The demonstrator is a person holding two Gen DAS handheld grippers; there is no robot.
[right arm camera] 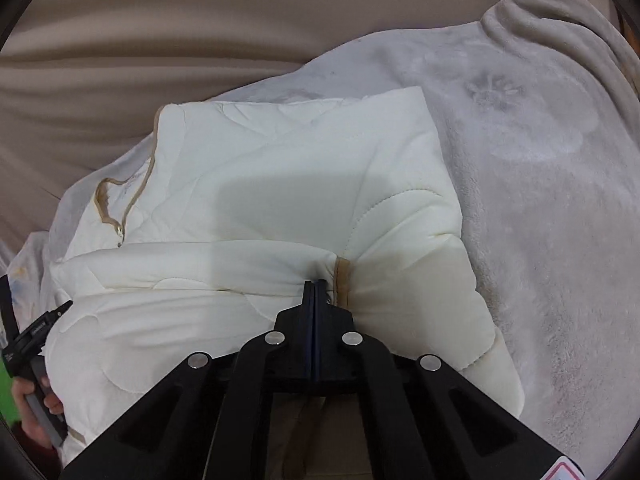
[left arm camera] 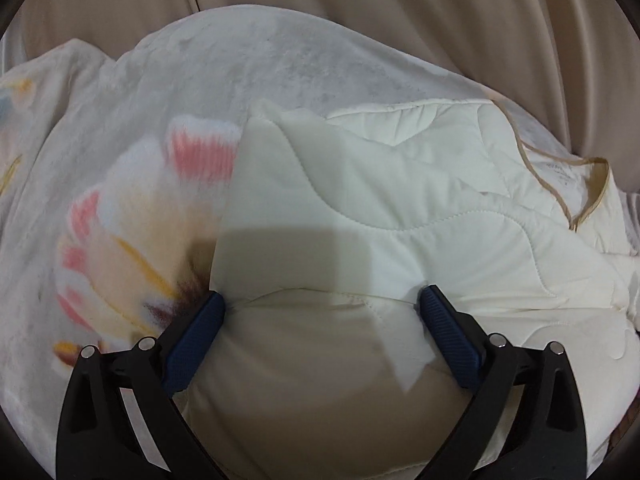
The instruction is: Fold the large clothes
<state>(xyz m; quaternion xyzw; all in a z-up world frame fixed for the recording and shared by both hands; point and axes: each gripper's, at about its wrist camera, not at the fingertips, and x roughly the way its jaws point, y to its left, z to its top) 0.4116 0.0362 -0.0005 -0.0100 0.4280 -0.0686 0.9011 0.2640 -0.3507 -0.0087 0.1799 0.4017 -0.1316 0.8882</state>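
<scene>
A cream quilted cover [left arm camera: 400,208] with tan piping lies folded in thick layers on a fleece blanket. My left gripper [left arm camera: 323,302] stands open and wide. Its blue pads [left arm camera: 440,328] are pushed against a bulging fold of the cover that fills the gap between them. In the right wrist view the same cover [right arm camera: 280,184] spreads ahead. My right gripper [right arm camera: 316,285] is shut, and its tips pinch the cover's near edge beside a strip of tan trim [right arm camera: 343,280], where the cloth puckers.
Under the cover lies a pale fleece blanket [right arm camera: 540,200] with a pink and yellow flower print [left arm camera: 120,248]. Beige upholstery [right arm camera: 200,40] rises behind. At the lower left of the right wrist view a hand [right arm camera: 28,396] holds the other tool's black body [right arm camera: 34,336].
</scene>
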